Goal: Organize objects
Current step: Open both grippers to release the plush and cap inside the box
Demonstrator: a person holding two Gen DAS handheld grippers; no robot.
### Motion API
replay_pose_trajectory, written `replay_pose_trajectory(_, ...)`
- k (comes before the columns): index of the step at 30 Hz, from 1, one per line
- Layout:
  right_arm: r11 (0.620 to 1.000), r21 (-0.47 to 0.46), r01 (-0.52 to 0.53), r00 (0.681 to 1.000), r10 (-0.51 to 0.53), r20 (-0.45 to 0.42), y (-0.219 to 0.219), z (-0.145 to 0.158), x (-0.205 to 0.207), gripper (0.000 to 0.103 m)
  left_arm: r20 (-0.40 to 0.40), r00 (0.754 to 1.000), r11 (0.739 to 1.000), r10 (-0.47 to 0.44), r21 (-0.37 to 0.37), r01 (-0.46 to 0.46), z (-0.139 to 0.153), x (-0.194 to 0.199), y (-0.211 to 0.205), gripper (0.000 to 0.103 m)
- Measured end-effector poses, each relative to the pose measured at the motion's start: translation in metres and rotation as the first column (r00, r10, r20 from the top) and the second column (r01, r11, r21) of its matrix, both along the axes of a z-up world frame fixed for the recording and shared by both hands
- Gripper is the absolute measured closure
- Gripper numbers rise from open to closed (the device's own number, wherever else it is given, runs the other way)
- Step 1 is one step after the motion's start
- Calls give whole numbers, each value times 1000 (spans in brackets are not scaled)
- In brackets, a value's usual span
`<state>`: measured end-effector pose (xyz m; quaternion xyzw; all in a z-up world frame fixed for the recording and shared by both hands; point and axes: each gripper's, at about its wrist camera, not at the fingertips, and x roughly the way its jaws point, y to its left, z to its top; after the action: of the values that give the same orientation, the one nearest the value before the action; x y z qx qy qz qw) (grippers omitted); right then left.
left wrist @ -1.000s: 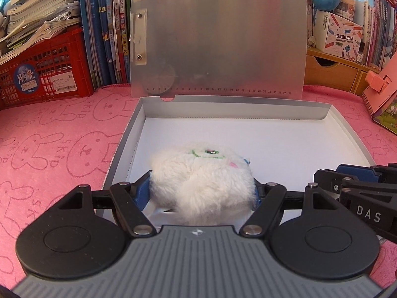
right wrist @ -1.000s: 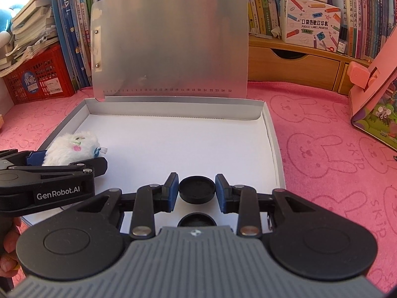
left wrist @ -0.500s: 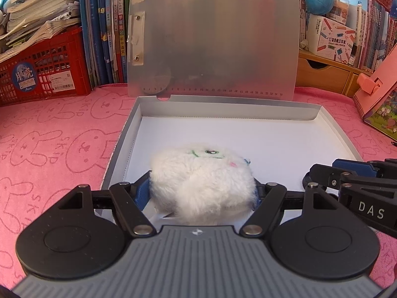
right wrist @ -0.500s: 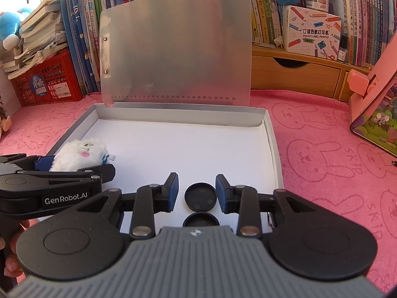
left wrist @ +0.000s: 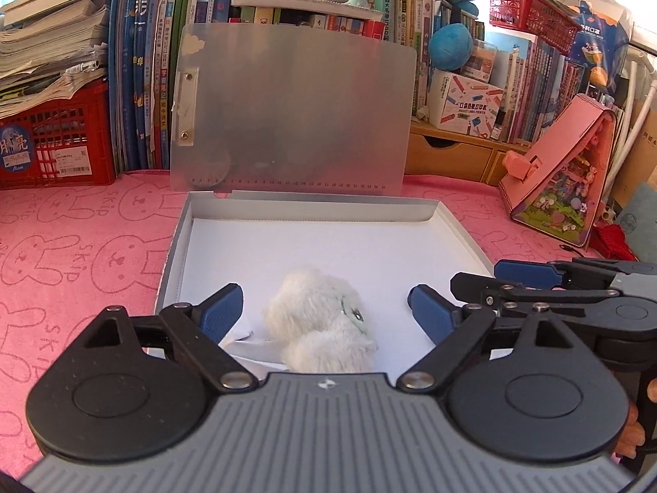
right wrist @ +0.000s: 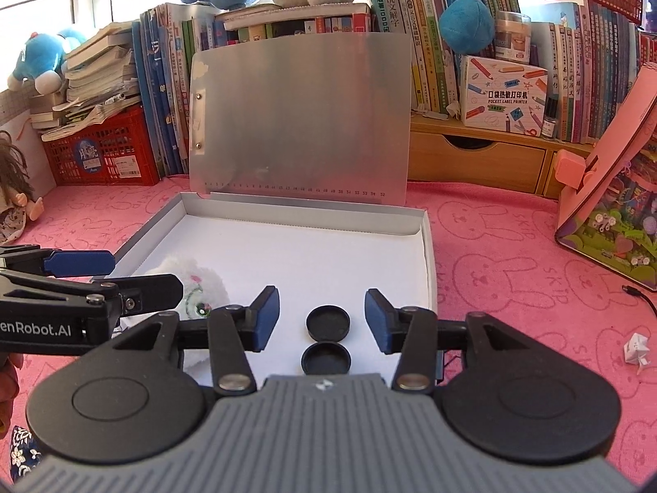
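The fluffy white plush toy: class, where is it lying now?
The fluffy white plush toy lies inside the shallow white box, near its front-left corner, between the opening left gripper's untouching jaws.

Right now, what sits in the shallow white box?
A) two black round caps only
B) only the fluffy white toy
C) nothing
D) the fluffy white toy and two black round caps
D: the fluffy white toy lies at the box's near left, and the two black round caps sit on its floor beside it.
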<state>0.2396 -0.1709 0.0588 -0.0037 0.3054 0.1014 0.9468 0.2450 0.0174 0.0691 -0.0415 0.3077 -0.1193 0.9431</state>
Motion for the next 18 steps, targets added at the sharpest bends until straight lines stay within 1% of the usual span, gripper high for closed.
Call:
replay_pose_trajectory(2,1000,-1,-6,1000,6,10,-1,1,-6,34,4,1000,1000,-7,-8,7,1,-8,1,9)
replay_pose_trajectory(6,1000,-6,-12,999,12,43,-4,3,-21,21,8,1000,999,-1,-49,1,0,-21,6,6)
replay_pose_trajectory(9,1000,7,-14,998,14,54,-8,4,-30,17,11,1000,999,18,-51,-17,-1,-30,10,6)
replay_pose_trajectory(12,1000,21,-15,998,14,60,-11,5,-38,16,9,1000,999,28,-39,-27,-2,-38,13,6)
replay_pose_trajectory(16,999,21,-27,997,26,74,-11,6,-54,15,3,999,997,37,-62,-37,-5,-52,21,5)
replay_pose_trajectory(18,999,22,-33,996,31,83,-12,6,-62,13,3,999,996,49,-69,-49,-7,-62,26,5)
